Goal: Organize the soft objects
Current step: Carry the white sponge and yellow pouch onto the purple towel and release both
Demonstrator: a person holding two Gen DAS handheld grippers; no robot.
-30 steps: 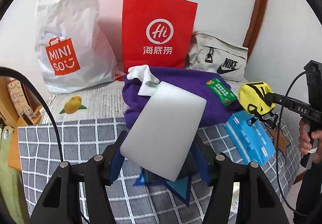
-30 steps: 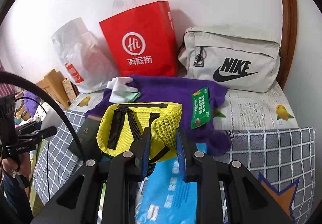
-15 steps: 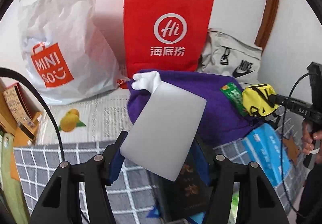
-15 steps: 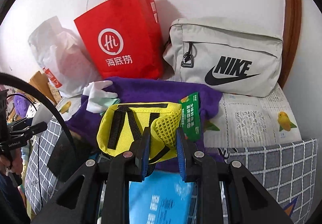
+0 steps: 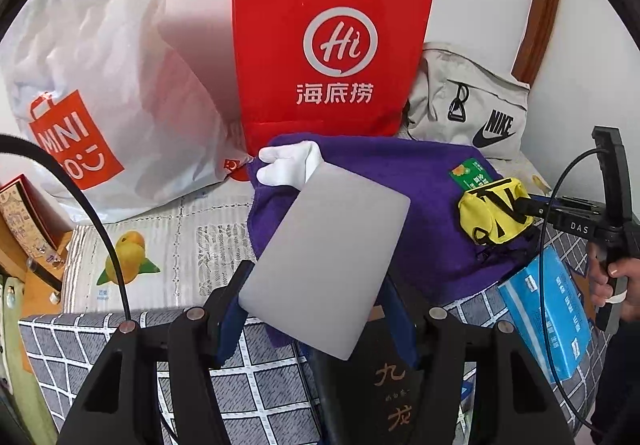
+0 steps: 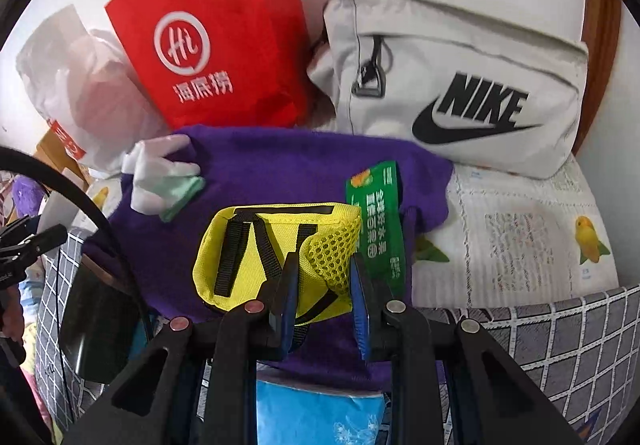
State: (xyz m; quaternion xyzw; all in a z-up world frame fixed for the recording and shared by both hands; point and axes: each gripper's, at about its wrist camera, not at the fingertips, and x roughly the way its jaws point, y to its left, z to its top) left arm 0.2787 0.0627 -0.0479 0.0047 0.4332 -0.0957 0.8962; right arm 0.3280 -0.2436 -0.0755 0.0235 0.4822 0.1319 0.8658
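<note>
- Left gripper (image 5: pixel 316 309): jaws clamped on a pale grey flat pad (image 5: pixel 326 265), which stands tilted between the blue fingers (image 5: pixel 230 319), top corner leaning toward 1 o'clock
- Right gripper (image 6: pixel 323 301): jaws pinched narrow on the mesh end of a yellow pouch (image 6: pixel 272 249) with black straps; the pouch hangs over the purple towel (image 6: pixel 280 173)
- Purple towel: heaped at the middle of the surface, in front of the bags
- White glove (image 6: pixel 160 173): on the towel at its 10 o'clock edge, a pale green piece beside it
- Green packet (image 6: pixel 378 221): on the towel, just at 3 o'clock of the pouch
- Red paper bag (image 5: pixel 332 49): upright at the wall, 12 o'clock of the towel
- White Miniso plastic bag (image 5: pixel 92 101): 9 o'clock of the red bag
- Grey Nike bag (image 6: pixel 460 93): 3 o'clock of the red bag, leaning on the wall
- Blue packet (image 5: pixel 548 317): on the grey checked cloth (image 5: pixel 248 377), 4 o'clock of the towel
- Dark box with gold characters (image 5: pixel 384 393): below the left gripper
- A hand (image 5: pixel 616 277) grips the right gripper's handle
</note>
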